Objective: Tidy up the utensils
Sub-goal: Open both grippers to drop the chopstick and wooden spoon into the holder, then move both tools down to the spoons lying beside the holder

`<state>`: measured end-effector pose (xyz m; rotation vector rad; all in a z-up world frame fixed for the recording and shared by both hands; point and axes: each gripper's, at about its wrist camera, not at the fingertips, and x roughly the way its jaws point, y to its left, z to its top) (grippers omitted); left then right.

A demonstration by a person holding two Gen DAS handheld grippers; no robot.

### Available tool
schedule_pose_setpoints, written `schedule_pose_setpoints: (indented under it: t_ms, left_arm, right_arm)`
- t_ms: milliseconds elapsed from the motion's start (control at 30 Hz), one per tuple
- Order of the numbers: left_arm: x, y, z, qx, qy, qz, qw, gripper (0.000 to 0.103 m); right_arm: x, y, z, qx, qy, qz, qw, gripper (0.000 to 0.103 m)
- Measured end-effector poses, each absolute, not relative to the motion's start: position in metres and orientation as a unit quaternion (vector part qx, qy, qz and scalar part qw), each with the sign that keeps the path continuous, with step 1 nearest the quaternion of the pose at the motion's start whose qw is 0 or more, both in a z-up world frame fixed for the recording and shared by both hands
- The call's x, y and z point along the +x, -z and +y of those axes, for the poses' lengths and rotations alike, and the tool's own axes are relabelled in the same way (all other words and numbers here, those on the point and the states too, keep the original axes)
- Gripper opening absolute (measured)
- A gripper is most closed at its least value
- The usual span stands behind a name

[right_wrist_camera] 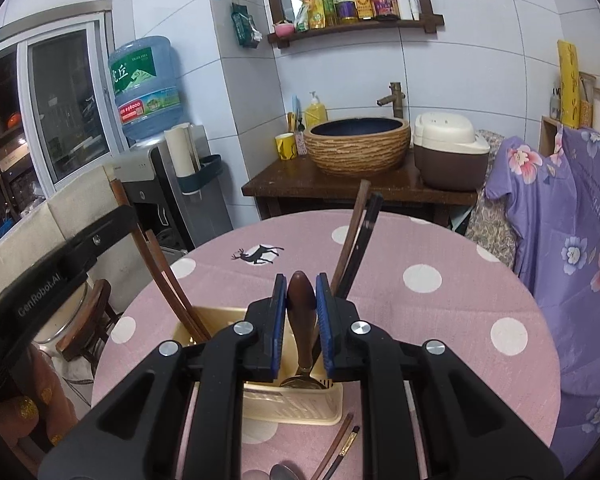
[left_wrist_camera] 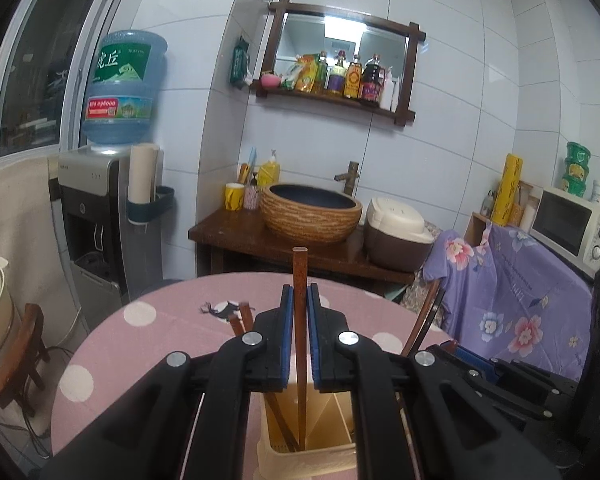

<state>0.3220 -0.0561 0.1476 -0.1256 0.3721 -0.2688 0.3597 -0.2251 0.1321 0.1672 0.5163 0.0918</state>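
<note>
My left tongs (left_wrist_camera: 299, 304) pinch a slim brown wooden chopstick (left_wrist_camera: 299, 280) upright in the cream slotted plastic caddy (right_wrist_camera: 288, 402) on the pink dotted tablecloth (right_wrist_camera: 440, 312), while my right tongs (right_wrist_camera: 301, 292) clamp a spoon's smooth dark wooden handle (right_wrist_camera: 300, 300) above it.

Both cams ride right on a gripper, angled down along its fingers, super close over the beige utensil holder (left_wrist_camera: 308, 436) on the pink dotted surface (right_wrist_camera: 440, 320). Both face the tiled wall with the basin (left_wrist_camera: 310, 212), upper-middle of frame.
</note>
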Motion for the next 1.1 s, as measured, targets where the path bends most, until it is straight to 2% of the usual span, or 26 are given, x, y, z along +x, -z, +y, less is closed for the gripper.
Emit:
schedule_pose_setpoints:
  t_ms: [533, 567, 633, 667, 700, 767, 867, 1100]
  left_arm:
    - [0.324, -0.114, -0.054, -0.059, 0.131, 0.22, 0.965, 0.009]
    - [0.323, -0.113, -0.054, -0.055, 0.131, 0.221, 0.965, 0.013]
    - [0.317, -0.111, -0.053, -0.052, 0.128, 0.221, 0.965, 0.035]
    - [0.312, -0.109, -0.051, -0.053, 0.127, 0.218, 0.966, 0.054]
    - [0.307, -0.107, -0.049, -0.054, 0.126, 0.214, 0.967, 0.061]
    - [0.293, -0.104, -0.047, -0.049, 0.125, 0.212, 0.968, 0.066]
    - [0.278, -0.095, -0.045, -0.037, 0.124, 0.218, 0.967, 0.075]
    - [0.258, -0.044, -0.046, 0.002, 0.135, 0.302, 0.944, 0.075]
  right_arm:
    - [0.359, -0.106, -0.233, 0.093, -0.034, 0.266, 0.959, 0.016]
    - [0.358, -0.104, -0.233, 0.094, -0.032, 0.263, 0.96, 0.016]
    - [0.354, -0.102, -0.234, 0.087, -0.024, 0.255, 0.963, 0.02]
    - [0.351, -0.101, -0.234, 0.083, -0.019, 0.251, 0.964, 0.023]
    - [0.347, -0.1, -0.234, 0.078, -0.017, 0.246, 0.966, 0.027]
    - [0.338, -0.099, -0.235, 0.075, -0.014, 0.237, 0.968, 0.035]
    - [0.324, -0.099, -0.237, 0.069, -0.005, 0.226, 0.972, 0.037]
    - [0.293, -0.074, -0.241, 0.06, 0.002, 0.253, 0.966, 0.042]
